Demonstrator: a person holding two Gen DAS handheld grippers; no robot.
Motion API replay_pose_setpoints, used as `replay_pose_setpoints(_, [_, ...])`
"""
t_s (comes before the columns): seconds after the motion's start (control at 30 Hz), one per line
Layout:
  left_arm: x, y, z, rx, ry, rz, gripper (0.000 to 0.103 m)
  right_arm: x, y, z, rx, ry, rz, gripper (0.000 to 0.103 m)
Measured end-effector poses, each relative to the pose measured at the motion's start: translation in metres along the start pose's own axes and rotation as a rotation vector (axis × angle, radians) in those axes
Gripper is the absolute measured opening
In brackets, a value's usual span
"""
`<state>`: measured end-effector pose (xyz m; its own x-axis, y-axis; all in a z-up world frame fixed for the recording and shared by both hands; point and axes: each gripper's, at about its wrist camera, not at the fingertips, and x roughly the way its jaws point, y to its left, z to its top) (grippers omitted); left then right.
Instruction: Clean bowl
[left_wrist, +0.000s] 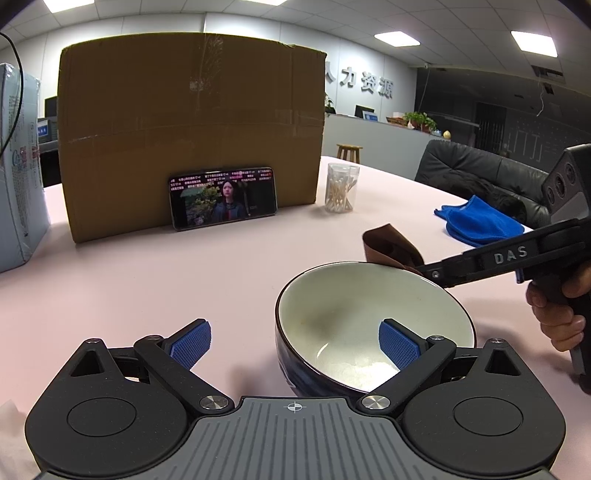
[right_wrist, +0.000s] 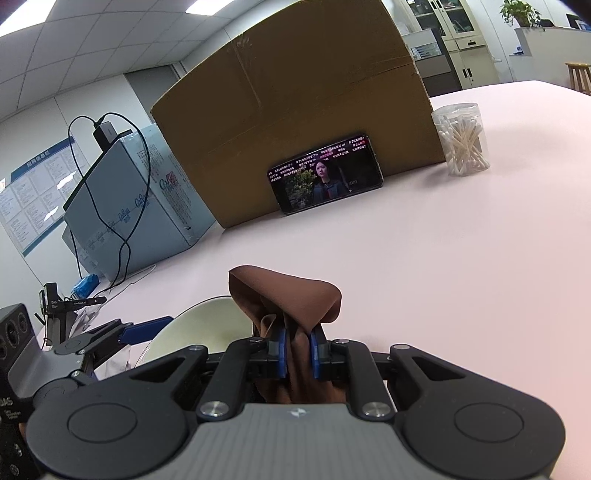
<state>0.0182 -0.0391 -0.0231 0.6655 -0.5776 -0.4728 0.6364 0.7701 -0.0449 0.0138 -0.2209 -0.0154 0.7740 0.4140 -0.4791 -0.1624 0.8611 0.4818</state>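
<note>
Bowl (left_wrist: 354, 314): white residue (left_wrist: 365, 369) at btm.

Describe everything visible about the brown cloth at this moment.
The brown cloth is a soft, thin-looking fabric, bunched and folded rather than spread. The right gripper has its jaws shut on it, blue pads pressing a gathered fold; loose cloth puffs up ahead of the pads and more hangs below. In the left wrist view it sits at the far rim of the bowl, above the pink table; whether it touches the rim cannot be told.
</note>
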Motion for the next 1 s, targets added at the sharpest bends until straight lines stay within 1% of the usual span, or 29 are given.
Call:
replay_pose_setpoints(0.13, [-0.001, -0.002, 0.000, 0.000, -0.006, 0.002, 0.099, -0.018, -0.003, -0.005, 0.014, -0.024, 0.021, 0.016])
replay_pose_setpoints(0.3, [-0.002, -0.003, 0.000, -0.003, -0.013, 0.005, 0.099, -0.044, -0.006, -0.008, 0.016, -0.067, 0.003, 0.016])
replay_pose_setpoints(0.4, [-0.001, -0.002, 0.000, -0.005, -0.019, 0.008, 0.099, -0.057, -0.004, -0.009, -0.009, -0.086, -0.029, 0.016])
replay_pose_setpoints(0.5, [-0.002, -0.003, 0.000, -0.008, -0.026, 0.010, 0.099, -0.064, 0.000, -0.010, -0.059, -0.083, -0.063, 0.016])
replay_pose_setpoints(0.6, [-0.003, -0.001, 0.000, -0.012, -0.028, 0.014, 0.099, -0.067, 0.009, -0.013, -0.157, -0.053, -0.141, 0.016])
replay_pose_setpoints(0.7, [-0.003, -0.001, 0.000, -0.013, -0.034, 0.016, 0.099, -0.069, 0.013, -0.013, -0.214, -0.034, -0.203, 0.019])
replay_pose_setpoints(0.73, [-0.002, -0.001, 0.000, -0.013, -0.034, 0.017, 0.099, -0.069, 0.013, -0.013, -0.224, -0.030, -0.217, 0.029])
replay_pose_setpoints(0.77, [-0.003, -0.001, 0.000, -0.013, -0.035, 0.018, 0.099, -0.070, 0.013, -0.014, -0.229, -0.031, -0.225, 0.042])
replay_pose_setpoints(0.8, [-0.003, -0.001, 0.000, -0.014, -0.036, 0.019, 0.099, -0.071, 0.014, -0.014, -0.234, -0.032, -0.237, 0.049])
replay_pose_setpoints(0.83, [-0.002, -0.001, 0.001, -0.014, -0.037, 0.020, 0.099, -0.073, 0.014, -0.014, -0.241, -0.036, -0.257, 0.060])
replay_pose_setpoints(0.87, [-0.002, 0.000, 0.001, -0.015, -0.039, 0.022, 0.099, -0.074, 0.015, -0.015, -0.253, -0.043, -0.275, 0.070])
replay_pose_setpoints(0.9, [-0.003, 0.000, 0.001, -0.015, -0.040, 0.023, 0.099, -0.076, 0.016, -0.016, -0.266, -0.054, -0.292, 0.074])
replay_pose_setpoints(0.93, [-0.004, 0.000, 0.001, -0.015, -0.041, 0.024, 0.099, -0.079, 0.017, -0.015, -0.281, -0.073, -0.308, 0.080])
replay_pose_setpoints(1.0, [-0.005, -0.001, 0.001, -0.013, -0.047, 0.026, 0.099, -0.083, 0.018, -0.013, -0.299, -0.117, -0.322, 0.086])
